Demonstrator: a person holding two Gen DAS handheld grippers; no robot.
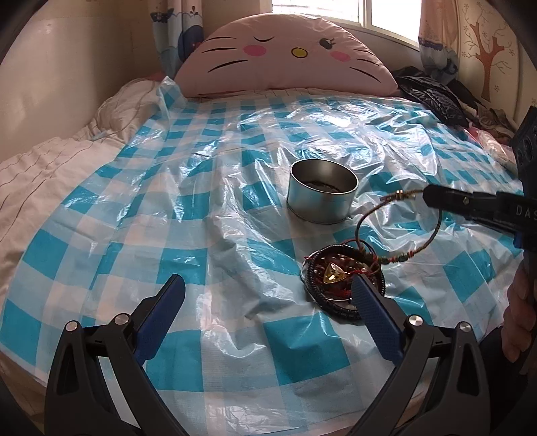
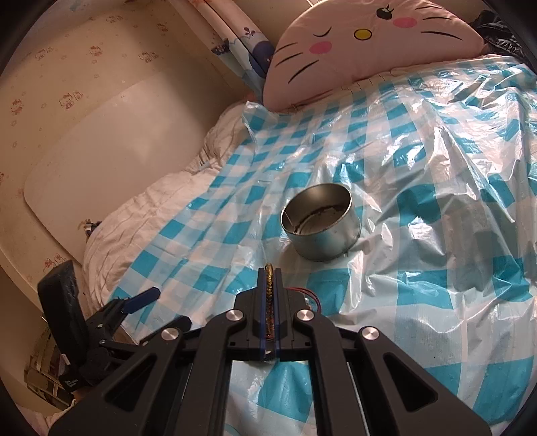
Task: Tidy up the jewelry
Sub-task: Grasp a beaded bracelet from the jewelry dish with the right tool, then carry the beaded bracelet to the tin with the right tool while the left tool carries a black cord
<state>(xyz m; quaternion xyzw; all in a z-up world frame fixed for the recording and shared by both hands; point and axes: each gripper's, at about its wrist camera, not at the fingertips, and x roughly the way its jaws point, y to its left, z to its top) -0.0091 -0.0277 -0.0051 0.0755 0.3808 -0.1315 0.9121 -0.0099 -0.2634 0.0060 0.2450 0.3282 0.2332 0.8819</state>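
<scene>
Right gripper (image 1: 426,197): I am clamping the cord bracelet (image 1: 399,228) — lifted beside the tin (image 1: 320,198).
Left gripper (image 1: 268,305): I am holding it wide (empty) — hovering by the jewelry pile (image 1: 335,281).

Daylight from the window (image 1: 339,13) behind my cushion (image 1: 285,57) — glare on the plastic sheet (image 1: 214,187), fisheye edges dark and bent

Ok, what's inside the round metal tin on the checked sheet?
The round metal tin shows bare shiny walls and a dark ring-shaped thing on its floor; what it is can't be told. Its near wall hides part of the bottom.
</scene>
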